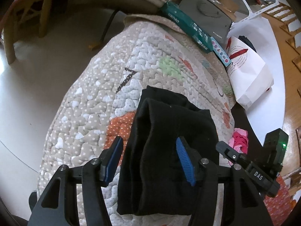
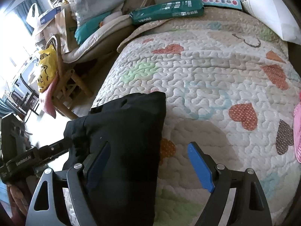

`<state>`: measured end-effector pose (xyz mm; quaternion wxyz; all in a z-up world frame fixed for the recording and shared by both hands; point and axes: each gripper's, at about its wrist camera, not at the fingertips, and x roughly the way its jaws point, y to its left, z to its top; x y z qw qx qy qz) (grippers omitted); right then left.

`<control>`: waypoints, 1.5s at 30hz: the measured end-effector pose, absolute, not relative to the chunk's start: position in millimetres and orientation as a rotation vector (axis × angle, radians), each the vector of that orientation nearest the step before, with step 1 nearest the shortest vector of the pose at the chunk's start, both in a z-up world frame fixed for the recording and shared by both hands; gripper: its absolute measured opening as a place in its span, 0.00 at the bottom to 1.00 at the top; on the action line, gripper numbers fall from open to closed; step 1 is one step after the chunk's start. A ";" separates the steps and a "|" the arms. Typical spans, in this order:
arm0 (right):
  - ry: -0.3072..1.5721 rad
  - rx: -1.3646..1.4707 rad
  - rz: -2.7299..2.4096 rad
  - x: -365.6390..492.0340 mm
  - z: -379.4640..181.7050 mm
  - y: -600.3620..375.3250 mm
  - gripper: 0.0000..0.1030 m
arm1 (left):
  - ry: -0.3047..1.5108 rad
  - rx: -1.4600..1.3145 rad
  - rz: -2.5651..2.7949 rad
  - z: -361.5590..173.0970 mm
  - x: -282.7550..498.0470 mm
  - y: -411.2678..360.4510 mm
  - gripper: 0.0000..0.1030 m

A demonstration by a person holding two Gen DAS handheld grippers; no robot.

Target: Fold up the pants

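Black pants (image 1: 169, 131) lie folded into a thick bundle on a quilted blanket (image 1: 84, 103) with hearts and dots. My left gripper (image 1: 149, 158) hangs over the bundle's near part, open; its left pad sits just off the fabric's left edge and its right pad over the black cloth. In the right wrist view the pants (image 2: 128, 128) fill the lower left. My right gripper (image 2: 150, 164) is open wide across their right edge, one pad over the black cloth, the other over the quilt (image 2: 207, 66). Each gripper's body shows at the edge of the other's view.
A green box (image 1: 186, 25), a grey pouch (image 1: 207, 13) and a white paper bag (image 1: 250, 71) lie at the quilt's far end. A pink garment (image 2: 298, 131) rests at its right edge. A wooden chair (image 2: 64, 86) with a yellow bag (image 2: 47, 67) stands on the left.
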<state>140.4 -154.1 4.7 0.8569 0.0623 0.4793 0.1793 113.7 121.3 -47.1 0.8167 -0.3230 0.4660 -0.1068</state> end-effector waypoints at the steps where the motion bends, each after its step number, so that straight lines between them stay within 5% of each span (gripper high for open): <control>1: 1.014 0.141 0.378 142.7 2.3 -154.7 0.85 | 0.999 -0.697 -0.239 -48.8 115.5 119.7 0.58; 14: 1.068 0.320 0.451 170.7 -25.3 -157.7 0.87 | 1.061 -0.580 -0.300 -60.3 134.6 84.2 0.78; 21: 1.120 0.474 0.499 180.8 -46.7 -155.5 0.85 | 1.063 -0.603 -0.302 -59.6 132.4 91.8 0.48; 25: 1.137 0.500 0.542 179.0 -47.4 -145.2 0.60 | 1.035 -0.562 -0.304 -50.8 127.4 87.6 0.37; 27: 1.134 0.484 0.553 176.9 -41.5 -141.6 0.48 | 1.024 -0.565 -0.313 -47.1 125.5 87.5 0.36; 33: 1.105 0.427 0.587 169.3 -16.5 -131.9 0.37 | 0.997 -0.606 -0.328 -35.7 118.9 90.8 0.32; 45: 0.956 0.241 0.591 185.9 55.9 -114.3 0.35 | 0.919 -0.614 -0.332 13.9 166.9 86.7 0.32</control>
